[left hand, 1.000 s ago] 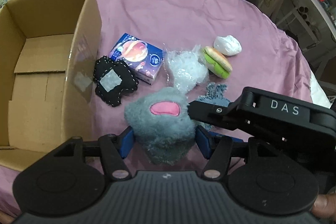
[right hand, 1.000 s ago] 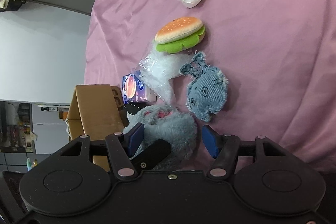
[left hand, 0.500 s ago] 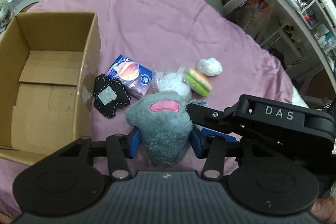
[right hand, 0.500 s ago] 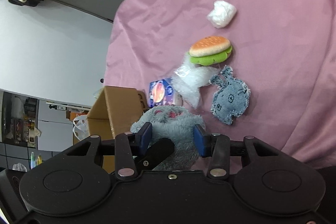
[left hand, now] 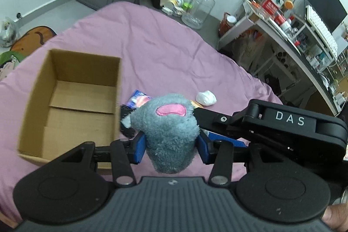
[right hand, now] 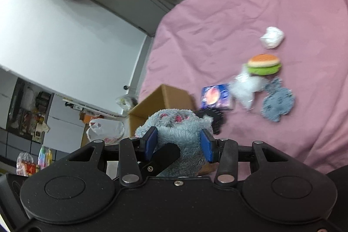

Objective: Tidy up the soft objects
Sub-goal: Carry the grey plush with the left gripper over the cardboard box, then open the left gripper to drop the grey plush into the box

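Note:
A grey fuzzy plush (left hand: 169,123) with a pink patch hangs above the pink bedspread (left hand: 152,47), gripped from two sides. My left gripper (left hand: 171,146) is shut on it, blue pads pressed into the fur. My right gripper (right hand: 178,142) is shut on the same plush (right hand: 180,123), and its black housing marked DAS (left hand: 287,121) crosses the left wrist view. An open, empty cardboard box (left hand: 82,54) stands to the left of the plush. On the bed lie a burger plush (right hand: 264,64), a denim plush (right hand: 277,103), a white wad (right hand: 271,37) and a black stitched toy (right hand: 214,117).
A tissue pack (right hand: 215,96) and a crumpled clear bag (right hand: 245,88) lie between the box (right hand: 167,99) and the burger. Beyond the bed's far edge stand a glass jar (left hand: 199,8) and cluttered shelves (left hand: 282,21). A person's thumb (left hand: 336,215) shows at the lower right.
Both grippers closed onto the grey plush and lifted it off the bedspread. Both views rose and tilted up, so the box and the other items look smaller and lower.

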Demonstrator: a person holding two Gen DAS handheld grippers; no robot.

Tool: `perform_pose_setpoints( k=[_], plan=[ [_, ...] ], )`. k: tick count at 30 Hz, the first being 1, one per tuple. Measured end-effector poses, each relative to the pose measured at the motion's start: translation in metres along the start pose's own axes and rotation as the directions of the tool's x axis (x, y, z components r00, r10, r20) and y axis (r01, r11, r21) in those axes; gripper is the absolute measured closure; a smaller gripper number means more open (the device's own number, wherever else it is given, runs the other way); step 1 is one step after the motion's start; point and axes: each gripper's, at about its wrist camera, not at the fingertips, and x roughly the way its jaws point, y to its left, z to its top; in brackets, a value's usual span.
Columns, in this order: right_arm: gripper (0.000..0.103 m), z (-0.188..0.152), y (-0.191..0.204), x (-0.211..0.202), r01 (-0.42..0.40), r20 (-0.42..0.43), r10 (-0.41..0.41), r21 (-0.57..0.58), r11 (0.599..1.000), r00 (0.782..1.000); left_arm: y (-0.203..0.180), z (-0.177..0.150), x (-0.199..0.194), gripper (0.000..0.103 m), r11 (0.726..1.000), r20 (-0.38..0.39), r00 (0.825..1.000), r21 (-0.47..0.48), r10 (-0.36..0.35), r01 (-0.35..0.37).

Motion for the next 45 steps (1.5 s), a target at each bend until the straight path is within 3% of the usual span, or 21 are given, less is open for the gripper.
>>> perform_pose_setpoints(
  k=[13, 25, 31, 37, 42, 45],
  plan=[
    [0.059, -0.037, 0.062, 0.035, -0.008, -0.037, 0.006, -0.057, 0.998, 0.999, 0.072, 0.007, -0.036, 0.056, 0.998, 0.022, 0.999, -0.057, 0.027, -0.026],
    [0.059, -0.050, 0.074, 0.081, 0.069, -0.076, -0.073, -0.046, 0.997, 0.994, 0.125, 0.008, -0.013, 0.056, 0.992, -0.035, 0.999, -0.127, 0.008, -0.012],
    [0.059, -0.052, 0.077, 0.101, 0.094, -0.105, -0.098, -0.039, 0.995, 0.990, 0.139, 0.010, -0.005, 0.056, 0.988, -0.055, 0.997, -0.143, 0.058, -0.065],
    [0.058, -0.051, 0.077, 0.110, 0.093, -0.149, -0.097, -0.034, 0.995, 0.984, 0.145, 0.013, -0.003, 0.052, 0.981, -0.085, 0.991, -0.155, 0.107, -0.119],
    [0.054, -0.046, 0.077, 0.095, 0.071, -0.131, -0.077, -0.044, 0.996, 0.988, 0.141, 0.016, -0.008, 0.047, 0.977, -0.097, 0.985, -0.150, 0.139, -0.153],
    [0.045, -0.042, 0.077, 0.081, 0.064, -0.107, -0.071, -0.065, 0.996, 0.992, 0.131, 0.017, -0.013, 0.036, 0.978, -0.090, 0.984, -0.131, 0.152, -0.163]
  ],
)
